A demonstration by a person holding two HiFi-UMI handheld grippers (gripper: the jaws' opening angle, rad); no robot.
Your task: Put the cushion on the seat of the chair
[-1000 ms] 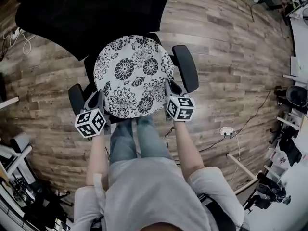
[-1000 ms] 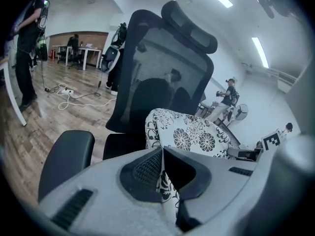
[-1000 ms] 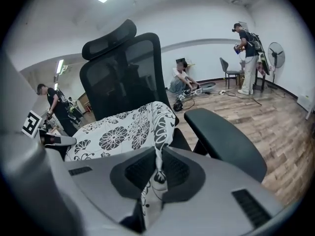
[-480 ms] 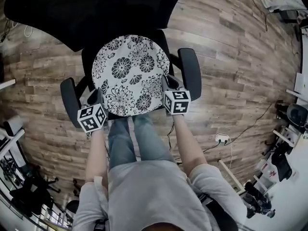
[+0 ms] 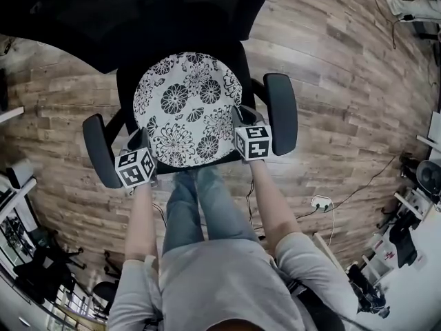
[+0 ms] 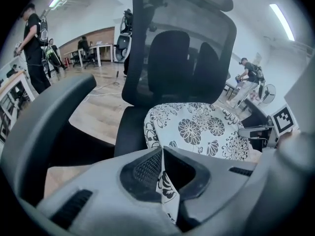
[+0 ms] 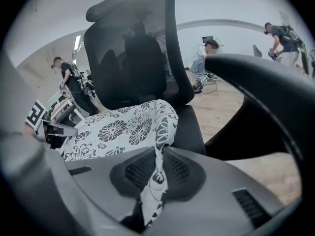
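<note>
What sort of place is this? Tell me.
Probably an open office or lab: a mesh-backed chair, desks with people behind it, and a power strip on the wood floor.

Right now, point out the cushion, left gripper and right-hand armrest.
cushion [image 5: 186,109]: head view, floral centre.
left gripper [image 6: 161,156]: left gripper view, between its fingers.
right-hand armrest [image 5: 281,112]: head view, pad's middle.

Right gripper [image 7: 157,154] pinching the cushion [image 7: 118,129] edge.
Its 2 jaws are closed on a fold of the flower-print cloth, which hangs down between them. The cushion spreads left and away over the black seat [image 7: 189,122], in front of the mesh backrest [image 7: 142,48]. An armrest [image 7: 275,90] arcs across the right. A marker cube [image 7: 35,113] shows at the far left edge. Behind are 3 people: one at left [image 7: 69,85], one crouched mid-room [image 7: 204,55], one at right [image 7: 281,36].
</note>
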